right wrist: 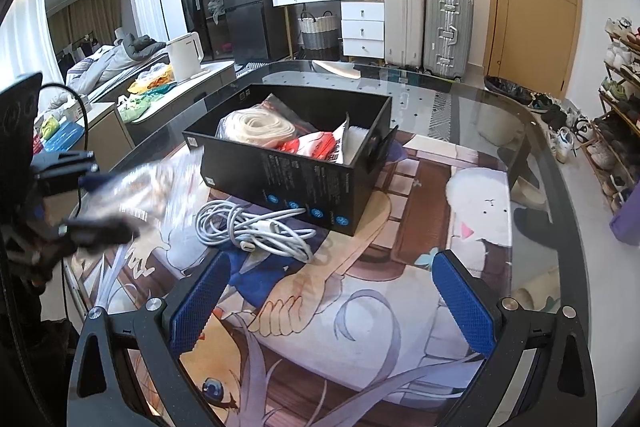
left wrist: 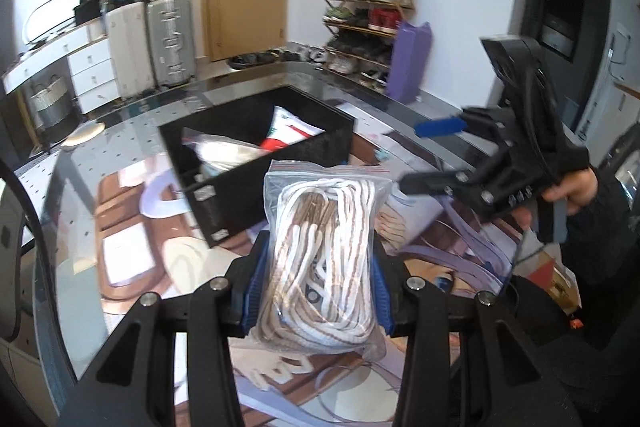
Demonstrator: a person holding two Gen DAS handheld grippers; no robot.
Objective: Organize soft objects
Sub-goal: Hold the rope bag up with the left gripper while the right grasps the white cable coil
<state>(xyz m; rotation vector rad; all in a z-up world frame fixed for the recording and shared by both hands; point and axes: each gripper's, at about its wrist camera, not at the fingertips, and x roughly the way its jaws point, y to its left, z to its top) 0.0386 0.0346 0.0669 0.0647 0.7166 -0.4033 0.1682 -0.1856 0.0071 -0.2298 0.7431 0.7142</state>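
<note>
My left gripper (left wrist: 316,291) is shut on a clear zip bag of white and brown cord (left wrist: 324,251), held above the table in front of a black box (left wrist: 224,195). The box (right wrist: 296,183) holds a bag of cream cord (right wrist: 260,125) and a red and white packet (right wrist: 316,147). My right gripper (right wrist: 332,303) is open and empty above the printed mat. A loose white cable (right wrist: 256,227) lies on the mat just ahead of it, beside the box. The right gripper also shows in the left wrist view (left wrist: 424,155), open. The left gripper with its bag shows blurred in the right wrist view (right wrist: 104,203).
The glass table (right wrist: 500,107) carries a printed anime mat (right wrist: 360,307). Suitcases (right wrist: 428,27) and white drawers stand behind, a shoe rack (left wrist: 364,23) and a purple bag (left wrist: 408,67) to one side. A white kettle (right wrist: 184,55) sits on a side counter.
</note>
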